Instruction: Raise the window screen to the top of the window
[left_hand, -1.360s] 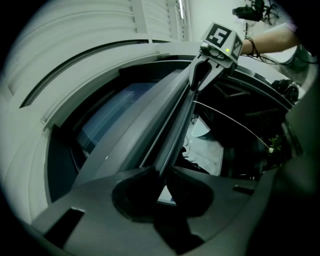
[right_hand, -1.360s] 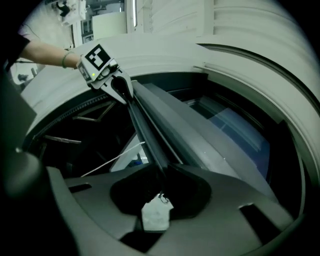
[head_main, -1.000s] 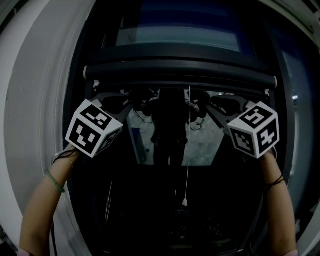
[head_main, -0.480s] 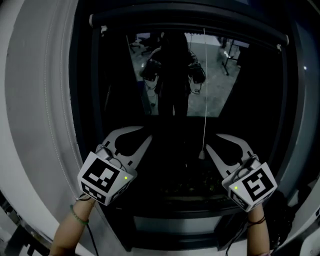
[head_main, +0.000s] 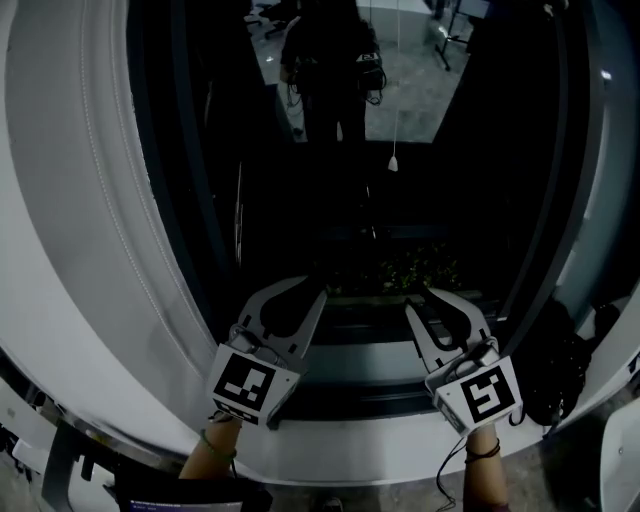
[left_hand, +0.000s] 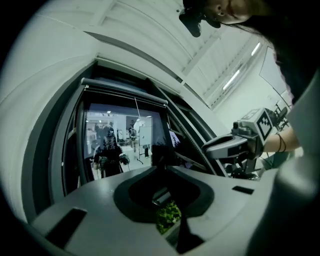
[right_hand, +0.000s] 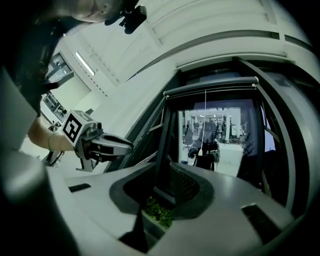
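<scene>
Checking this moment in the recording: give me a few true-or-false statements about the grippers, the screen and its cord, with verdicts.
1. The left gripper and the right gripper are both low, near the window's bottom frame. True.
2. The left gripper is clamped on the pull cord. False: the cord hangs free in front of the glass, apart from both grippers.
3. The screen's bar sits at the top of the window. True.
4. The right gripper's jaws are spread wide. False: they are together, with nothing between them.
</scene>
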